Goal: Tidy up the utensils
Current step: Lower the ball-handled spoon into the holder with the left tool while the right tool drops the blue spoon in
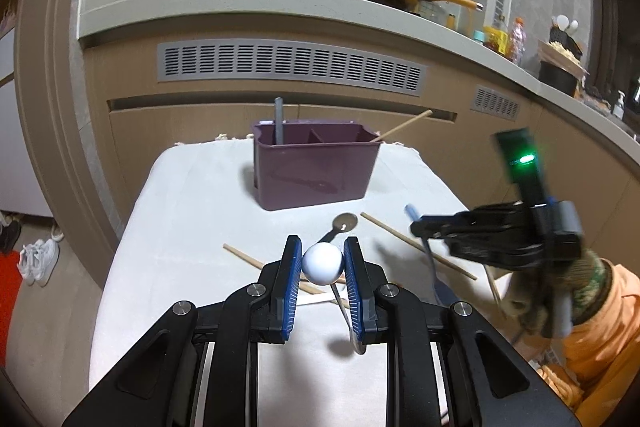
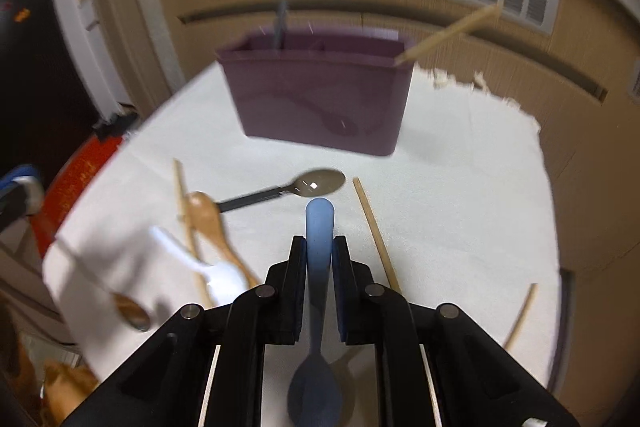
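Note:
On the far side of the white-clothed table [image 1: 192,227] stands a purple divided caddy [image 1: 316,167] [image 2: 320,99]. A grey handle [image 1: 278,119] stands in its left compartment and a chopstick [image 1: 404,125] leans out of its right one. My left gripper [image 1: 322,247] is shut on a white spoon [image 1: 322,264], whose round end shows between the blue pads. At the right, my right gripper [image 1: 416,227] [image 2: 319,241] is shut on a blue spoon [image 2: 319,223]. Its handle tip pokes forward and its bowl [image 2: 315,391] hangs toward the camera above the cloth.
On the cloth lie a black-handled metal spoon [image 2: 316,183], a wooden spoon [image 2: 208,223], another metal spoon [image 2: 132,311] and loose chopsticks [image 2: 376,235] [image 1: 256,261]. A gloved hand with an orange sleeve [image 1: 592,307] holds the right gripper. Cabinets and a counter stand behind; shoes [image 1: 38,259] lie on the floor at left.

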### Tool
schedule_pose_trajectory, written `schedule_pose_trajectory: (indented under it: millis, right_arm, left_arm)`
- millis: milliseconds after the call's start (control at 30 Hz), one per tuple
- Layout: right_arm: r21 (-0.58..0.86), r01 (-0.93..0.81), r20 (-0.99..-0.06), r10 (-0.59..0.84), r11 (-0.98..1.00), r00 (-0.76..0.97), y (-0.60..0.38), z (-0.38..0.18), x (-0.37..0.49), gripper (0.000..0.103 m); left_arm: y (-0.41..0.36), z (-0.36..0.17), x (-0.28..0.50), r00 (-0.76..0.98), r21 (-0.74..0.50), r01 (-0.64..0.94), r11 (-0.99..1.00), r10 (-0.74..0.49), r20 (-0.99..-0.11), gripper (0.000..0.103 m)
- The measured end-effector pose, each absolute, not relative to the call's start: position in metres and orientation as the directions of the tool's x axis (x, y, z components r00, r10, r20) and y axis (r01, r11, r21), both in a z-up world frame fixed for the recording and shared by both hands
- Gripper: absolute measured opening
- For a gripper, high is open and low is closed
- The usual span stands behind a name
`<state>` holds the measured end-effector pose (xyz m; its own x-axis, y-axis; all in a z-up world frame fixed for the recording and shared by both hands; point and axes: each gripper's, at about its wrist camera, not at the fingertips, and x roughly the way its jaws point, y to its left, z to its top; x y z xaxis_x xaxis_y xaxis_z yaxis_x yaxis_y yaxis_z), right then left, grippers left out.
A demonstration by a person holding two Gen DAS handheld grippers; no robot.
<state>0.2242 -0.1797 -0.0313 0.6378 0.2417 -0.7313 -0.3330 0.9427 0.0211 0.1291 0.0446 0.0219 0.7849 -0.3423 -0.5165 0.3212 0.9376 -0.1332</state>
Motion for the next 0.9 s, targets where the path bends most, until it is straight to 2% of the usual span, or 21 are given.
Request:
schedule_pose_trajectory:
  millis: [67, 233, 400, 500, 633, 700, 900]
  right_arm:
    - [0.03, -0.34, -0.685, 0.267, 0.94, 0.678, -0.183, -0.012, 0.209, 0.012]
    - [0.036, -0.355, -0.495, 0.326, 0.934, 0.806, -0.196, 0.061, 0.186, 0.012]
    - [-0.061, -0.344, -0.323, 0.308, 0.937, 0.895, -0.189, 0.149, 0.207, 0.012]
    - [-0.101, -0.306, -0.264, 0.271, 0.947, 0.926, -0.182, 0.189, 0.232, 0.012]
    - [-0.143, -0.258, -0.211, 0.226, 0.955, 0.951, -0.176, 0.217, 0.258, 0.012]
    - [-0.146, -0.242, -0.21, 0.209, 0.959, 0.955, -0.173, 0.218, 0.279, 0.012]
    - [-0.126, -0.221, -0.304, 0.175, 0.967, 0.937, -0.175, 0.175, 0.336, 0.012]
  left_arm:
    - [0.038, 0.03, 0.126, 0.792, -0.113, 0.331, 0.937, -0.341, -0.506, 0.022]
    - [0.032, 0.07, 0.134, 0.828, -0.083, 0.341, 0.936, -0.341, -0.445, 0.022]
    - [0.029, 0.141, 0.173, 0.905, 0.011, 0.303, 0.953, -0.284, -0.315, 0.022]
    - [0.026, 0.174, 0.21, 0.931, 0.049, 0.278, 0.959, -0.256, -0.26, 0.022]
    - [0.021, 0.189, 0.258, 0.949, 0.082, 0.248, 0.965, -0.225, -0.222, 0.022]
    - [0.017, 0.185, 0.282, 0.949, 0.087, 0.242, 0.966, -0.217, -0.231, 0.022]
    - [0.015, 0.143, 0.339, 0.922, 0.041, 0.247, 0.968, -0.222, -0.319, 0.022]
